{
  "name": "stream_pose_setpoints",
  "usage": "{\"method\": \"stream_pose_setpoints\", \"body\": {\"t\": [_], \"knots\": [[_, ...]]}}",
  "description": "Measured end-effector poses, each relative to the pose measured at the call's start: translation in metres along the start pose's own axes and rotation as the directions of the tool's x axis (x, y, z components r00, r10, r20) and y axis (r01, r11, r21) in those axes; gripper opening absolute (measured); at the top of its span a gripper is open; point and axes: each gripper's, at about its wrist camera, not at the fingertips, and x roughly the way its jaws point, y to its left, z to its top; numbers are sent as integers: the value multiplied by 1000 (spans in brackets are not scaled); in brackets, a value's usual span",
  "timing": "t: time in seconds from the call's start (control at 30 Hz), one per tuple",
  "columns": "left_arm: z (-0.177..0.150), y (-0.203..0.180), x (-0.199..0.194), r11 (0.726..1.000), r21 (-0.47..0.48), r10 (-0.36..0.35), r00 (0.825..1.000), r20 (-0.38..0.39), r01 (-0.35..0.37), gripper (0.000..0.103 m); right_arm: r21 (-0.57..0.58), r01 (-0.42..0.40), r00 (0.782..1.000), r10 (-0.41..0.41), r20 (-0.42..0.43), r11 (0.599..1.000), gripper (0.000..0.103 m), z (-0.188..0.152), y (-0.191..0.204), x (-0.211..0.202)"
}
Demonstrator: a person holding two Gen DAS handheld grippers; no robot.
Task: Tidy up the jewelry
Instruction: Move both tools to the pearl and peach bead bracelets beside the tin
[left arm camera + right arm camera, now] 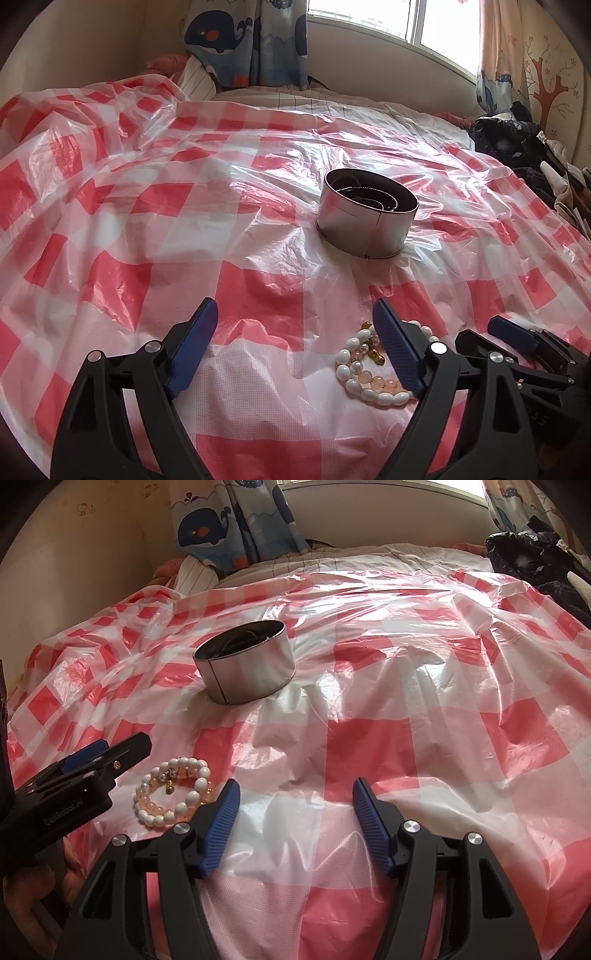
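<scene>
Holding both my left claw point(295, 325) and right claw point(295, 805) open and empty, I judged the tin point(364, 225) partly filled, with the bead bracelets point(173, 794) left on the checked sheet point(406, 738).

A: That red-and-white checked sheet point(258, 229) looks like thin plastic, glossy and crinkled.
B: Yes. The round tin point(365, 225) is brushed metal with a dull shine.
A: And the beaded bracelets point(173, 794)?
B: Smooth, glossy beads. The tongs' pads point(371, 830) are ribbed, matt blue.
</scene>
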Motion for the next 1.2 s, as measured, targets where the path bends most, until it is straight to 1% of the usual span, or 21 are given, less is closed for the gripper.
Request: {"method": "stream_pose_setpoints", "body": {"t": [0.27,0.4,0.53,0.6,0.63,0.73,0.83,0.93,1.0,1.07,1.1,1.13,1.2], "knots": [[0,-1,0,1000,0,0,1000,0,0,83,-2,1,1000,-1,-1,1000,64,0,1,0],[0,0,0,1000,-1,-5,1000,0,5,85,-2,0,1000,0,0,1000,66,0,2,0],[-1,16,-5,995,-46,-84,996,-11,83,85,0,1,1000,-1,4,1000,67,0,3,-1],[-3,23,-7,993,-56,-104,994,-16,103,85,5,3,1000,-3,7,1000,67,0,2,-1],[-4,24,-7,994,-51,-103,995,-20,102,85,6,5,1000,-5,4,1000,67,0,2,0],[-9,25,-11,997,-32,-75,997,-23,74,85,-3,15,1000,-15,4,1000,67,0,3,0],[-11,18,-15,999,10,-41,999,-23,41,85,-14,8,1000,-8,7,1000,67,1,4,-1],[-13,-3,-22,990,141,-16,1000,-7,17,85,-20,7,1000,-6,13,1000,67,2,7,-1],[-16,-18,-19,973,231,0,1000,-27,6,85,-9,14,1000,-14,20,1000,68,2,6,-2],[-17,-29,-13,953,301,41,998,-48,-24,85,16,17,1000,-17,20,1000,71,3,1,-3],[-17,-29,-12,952,300,75,996,-39,-60,84,28,12,1000,-13,16,1000,71,3,-1,-2],[-16,-26,-13,958,278,88,995,-37,-74,84,36,8,1000,-9,14,999,71,3,-3,-2],[-13,-12,-12,976,195,106,993,-50,-94,81,37,5,1000,-6,14,999,71,3,-4,-2]]}}
